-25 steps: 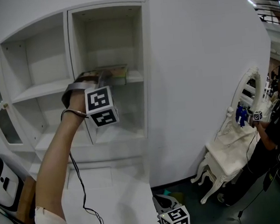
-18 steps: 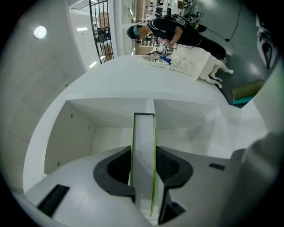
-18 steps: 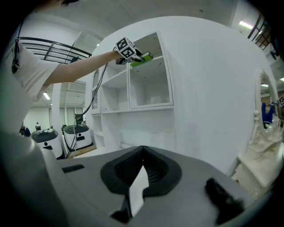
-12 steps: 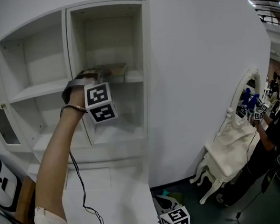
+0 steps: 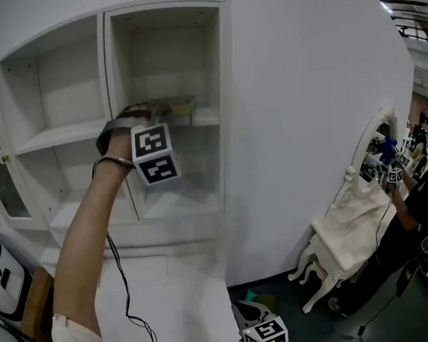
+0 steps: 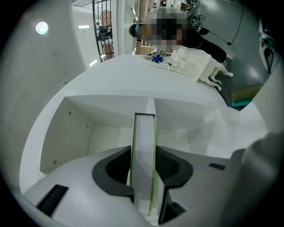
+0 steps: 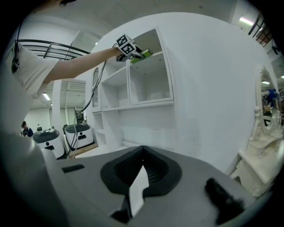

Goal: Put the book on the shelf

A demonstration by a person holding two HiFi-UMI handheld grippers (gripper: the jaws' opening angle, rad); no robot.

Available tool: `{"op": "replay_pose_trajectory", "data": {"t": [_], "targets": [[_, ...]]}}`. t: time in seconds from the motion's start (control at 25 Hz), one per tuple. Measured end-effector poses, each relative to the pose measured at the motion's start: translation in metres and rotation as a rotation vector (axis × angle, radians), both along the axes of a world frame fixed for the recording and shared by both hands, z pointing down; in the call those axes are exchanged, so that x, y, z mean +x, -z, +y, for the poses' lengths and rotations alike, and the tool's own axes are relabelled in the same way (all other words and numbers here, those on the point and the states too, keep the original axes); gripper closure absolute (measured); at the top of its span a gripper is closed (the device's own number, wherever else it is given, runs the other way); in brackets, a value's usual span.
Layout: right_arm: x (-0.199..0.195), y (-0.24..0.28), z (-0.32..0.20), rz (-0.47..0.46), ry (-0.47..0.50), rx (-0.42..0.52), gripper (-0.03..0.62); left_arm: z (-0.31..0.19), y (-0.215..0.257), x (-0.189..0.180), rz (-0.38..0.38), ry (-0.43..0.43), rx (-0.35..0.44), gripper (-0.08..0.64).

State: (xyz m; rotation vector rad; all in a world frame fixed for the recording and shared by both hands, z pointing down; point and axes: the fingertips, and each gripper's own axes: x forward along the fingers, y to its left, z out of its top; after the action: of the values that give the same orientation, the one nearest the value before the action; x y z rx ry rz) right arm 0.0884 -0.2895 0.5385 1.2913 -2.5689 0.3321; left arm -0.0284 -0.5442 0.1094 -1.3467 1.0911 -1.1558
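The white shelf unit (image 5: 229, 129) fills most of the head view. Its upper right compartment is tall, with free room above the shelf board (image 5: 206, 117) and back to the rear wall. The side walls stand close on both sides.

The book (image 5: 174, 108) lies flat at the level of that board. Its far end reaches into the compartment and its near end is at the front edge. No view shows whether it rests on the board.

The left claw (image 6: 144, 164) is clenched on the book (image 6: 144, 142), one pad against each cover. In the head view the marker cube and the hand hide its jaws.

The right claw (image 7: 141, 173) hangs low, well apart from the shelves, with its jaws together and nothing between them. Only its cube shows in the head view, cut by the bottom edge.

A person (image 5: 427, 188) at the far right is cut off by the frame.

Against a second ago, the left claw and book sit almost where they were.
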Motion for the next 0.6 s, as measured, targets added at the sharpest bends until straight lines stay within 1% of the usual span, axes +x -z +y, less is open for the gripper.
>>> {"op": "replay_pose_trajectory", "data": {"t": [0.12, 0.2, 0.24, 0.28, 0.44, 0.6], "targets": [[0.006, 0.001, 0.004, 0.000, -0.009, 0.005, 0.580, 0.002, 0.003, 0.000, -0.035, -0.005, 0.057, 0.403], [0.009, 0.001, 0.008, -0.003, -0.016, 0.001, 0.578, 0.005, 0.004, -0.001, -0.069, 0.005, 0.104, 0.358], [0.011, 0.000, 0.010, -0.006, -0.018, -0.002, 0.580, 0.007, 0.004, -0.001, -0.081, 0.012, 0.116, 0.315], [0.012, 0.000, 0.012, -0.008, -0.021, -0.004, 0.580, 0.009, 0.003, 0.000, -0.087, 0.014, 0.122, 0.287], [0.013, 0.001, 0.020, -0.004, -0.029, 0.001, 0.579, 0.021, 0.006, 0.001, -0.070, -0.002, 0.142, 0.279], [0.010, 0.003, 0.028, 0.003, -0.023, 0.011, 0.580, 0.035, 0.005, -0.003, -0.071, 0.007, 0.154, 0.279]]}}
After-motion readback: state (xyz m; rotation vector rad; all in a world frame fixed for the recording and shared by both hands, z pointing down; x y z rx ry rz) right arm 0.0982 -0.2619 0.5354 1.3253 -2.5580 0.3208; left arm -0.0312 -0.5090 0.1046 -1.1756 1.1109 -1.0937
